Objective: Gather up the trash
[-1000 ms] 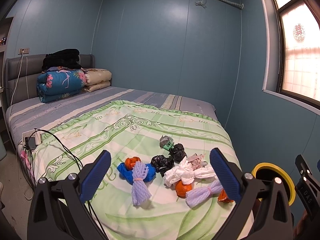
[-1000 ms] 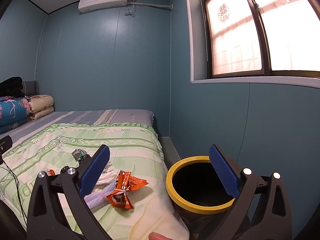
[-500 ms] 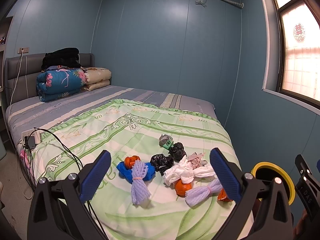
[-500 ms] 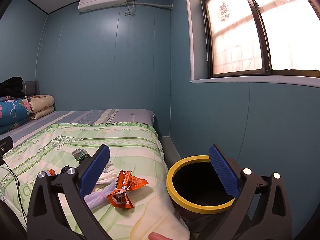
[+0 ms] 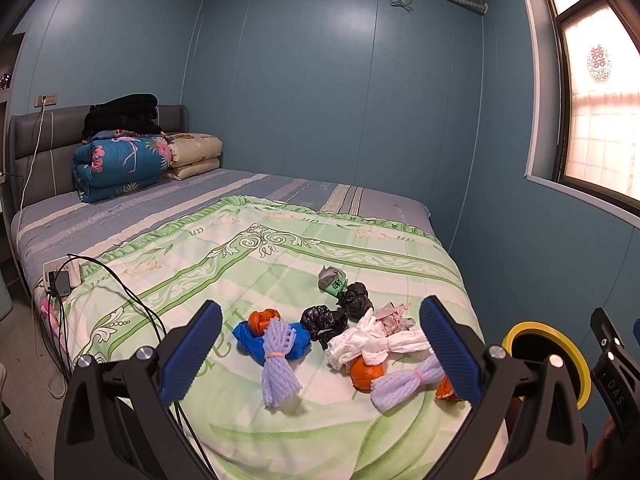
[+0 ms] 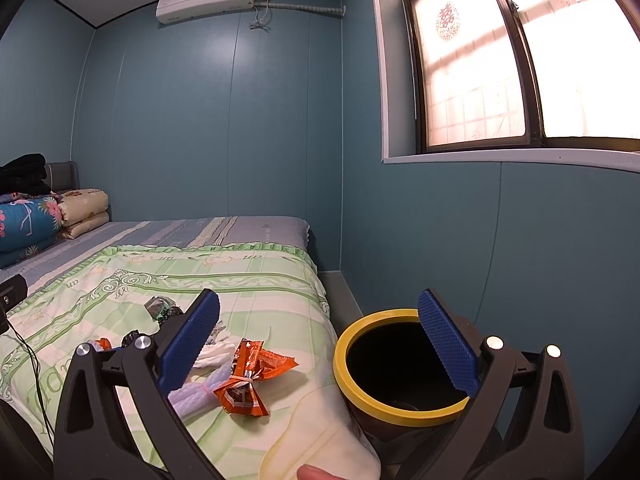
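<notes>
Several scraps of trash lie bunched on the green bedspread (image 5: 280, 264), bin (image 6: 400, 364) at the bed's corner.
Left gripper (image 5: 320, 354) and right gripper (image 6: 320, 344): both spread wide, empty. White plastic bag (image 5: 372, 344): probably light, limp; pinch its knot. Purple foam net (image 5: 278, 364): likely springy; grip at tied waist. Orange wrapper (image 6: 248, 380): slick, crinkly; take the twisted middle.

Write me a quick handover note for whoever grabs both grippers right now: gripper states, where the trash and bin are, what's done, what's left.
Left gripper: open, empty, aimed at the trash pile.
Right gripper: open, empty, beside the yellow-rimmed bin.
Trash on the green quilt: two purple foam nets, blue bag, black bags, white bag, orange wrapper.
Bin stands off the bed's right corner.
Done: nothing visibly collected.
Left: the whole pile.
</notes>
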A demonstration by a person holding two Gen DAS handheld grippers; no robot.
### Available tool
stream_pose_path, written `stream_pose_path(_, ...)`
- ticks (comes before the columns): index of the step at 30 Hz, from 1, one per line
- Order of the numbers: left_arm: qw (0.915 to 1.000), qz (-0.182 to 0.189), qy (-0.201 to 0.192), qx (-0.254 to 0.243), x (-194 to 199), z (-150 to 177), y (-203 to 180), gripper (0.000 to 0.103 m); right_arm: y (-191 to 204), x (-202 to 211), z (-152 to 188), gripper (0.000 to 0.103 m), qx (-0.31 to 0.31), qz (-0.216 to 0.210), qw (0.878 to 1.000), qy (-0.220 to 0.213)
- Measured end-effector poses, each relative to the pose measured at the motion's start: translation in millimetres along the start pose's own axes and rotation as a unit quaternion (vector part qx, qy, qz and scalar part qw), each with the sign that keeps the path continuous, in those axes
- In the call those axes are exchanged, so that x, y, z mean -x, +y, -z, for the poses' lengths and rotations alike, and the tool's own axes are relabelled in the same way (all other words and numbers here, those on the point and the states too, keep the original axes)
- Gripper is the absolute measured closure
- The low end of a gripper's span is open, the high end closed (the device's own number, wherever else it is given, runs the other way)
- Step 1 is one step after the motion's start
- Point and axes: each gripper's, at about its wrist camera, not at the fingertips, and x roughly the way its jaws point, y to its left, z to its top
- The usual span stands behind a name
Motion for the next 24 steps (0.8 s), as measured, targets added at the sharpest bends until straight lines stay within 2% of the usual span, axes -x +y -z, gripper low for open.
stream_pose_path(20,1.0000,-0.002,0.009,-0.001,-5,-1,-2,0.007,-4,-10,2,0.008,-0.012,-0.022,0.999,0.028)
stream_pose_path(24,0.9997,-0.005,0.022,-0.003,-12,0,-1,0.007,-7,-19,3,0.008,-0.025,-0.039,0.998,0.046)
